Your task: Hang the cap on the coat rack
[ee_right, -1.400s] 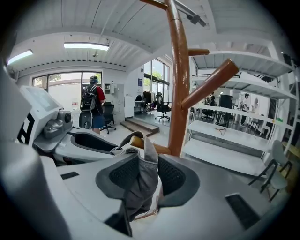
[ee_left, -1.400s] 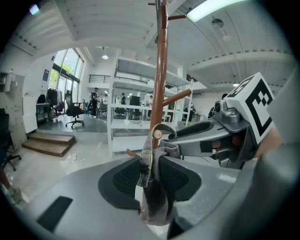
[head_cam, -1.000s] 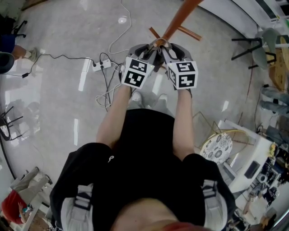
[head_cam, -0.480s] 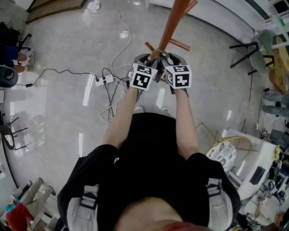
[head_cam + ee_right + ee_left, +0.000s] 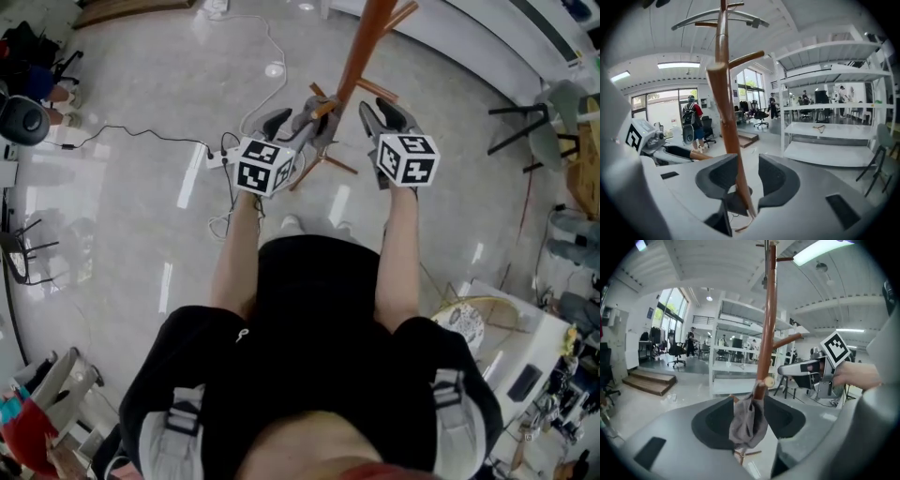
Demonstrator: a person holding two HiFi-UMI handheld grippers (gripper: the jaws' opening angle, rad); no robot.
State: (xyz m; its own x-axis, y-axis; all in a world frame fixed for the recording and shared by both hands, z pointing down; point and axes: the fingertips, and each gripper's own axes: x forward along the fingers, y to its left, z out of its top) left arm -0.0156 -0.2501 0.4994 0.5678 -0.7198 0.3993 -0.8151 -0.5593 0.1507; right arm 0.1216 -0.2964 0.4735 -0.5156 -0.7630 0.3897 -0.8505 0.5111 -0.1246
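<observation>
The grey cap (image 5: 747,420) hangs limp from a short peg (image 5: 767,381) on the brown coat rack pole (image 5: 766,333). In the head view the cap (image 5: 316,114) sits against the pole (image 5: 361,47), between my two hands. My left gripper (image 5: 292,120) is just left of it. Its jaws are opening and stand wide on either side of the cap, with no pad pressing on it. My right gripper (image 5: 387,114) is to the right of the pole. Its jaws are opening too, with only the pole (image 5: 727,122) seen through the gap.
A power strip with tangled cables (image 5: 220,155) lies on the shiny floor left of the rack's base. Chairs (image 5: 525,122) stand at the right, and a white table with a patterned plate (image 5: 459,319) at the lower right. White shelving (image 5: 829,136) and a person with a backpack (image 5: 691,122) are farther off.
The two grippers, close together at the rack before, have drawn apart. The left jaws have opened and let go of the cap, which now hangs from the peg.
</observation>
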